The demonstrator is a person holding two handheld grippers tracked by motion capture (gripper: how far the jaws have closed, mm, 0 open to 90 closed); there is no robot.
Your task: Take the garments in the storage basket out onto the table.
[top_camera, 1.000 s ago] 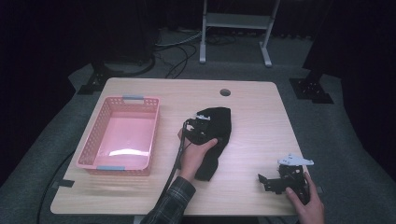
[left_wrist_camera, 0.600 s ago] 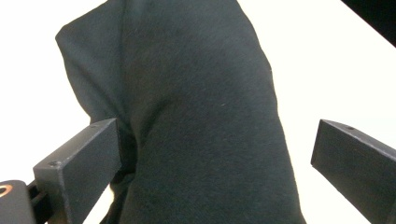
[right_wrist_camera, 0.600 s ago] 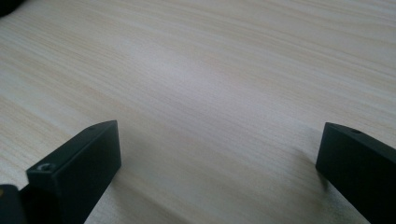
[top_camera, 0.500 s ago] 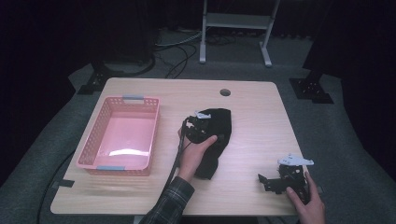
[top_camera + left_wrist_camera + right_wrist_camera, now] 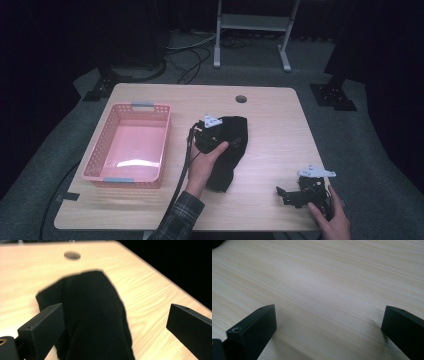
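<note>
Looking down from the high view, my left gripper [image 5: 216,133] has crept farther over the crumpled black cloth [image 5: 231,150] mid-table, right of the pink plastic basket [image 5: 131,146]. Left gripper view: jaws wide, straddling cloth, ready to pinch. Right gripper view: my right gripper [image 5: 295,195] spread, idle over bare wooden table [image 5: 332,285]

the left claw [image 5: 212,134] is a black body topped by a pale grey three-cornered plate, with a thick black cable trailing from it. the right claw [image 5: 299,192] is black too and carries the same grey plate. in both gripper views the jaws are matte black rectangular blocks, each with a small round hole near its tip. the left sleeve [image 5: 178,221] is a dark plaid with thin light lines.
</note>
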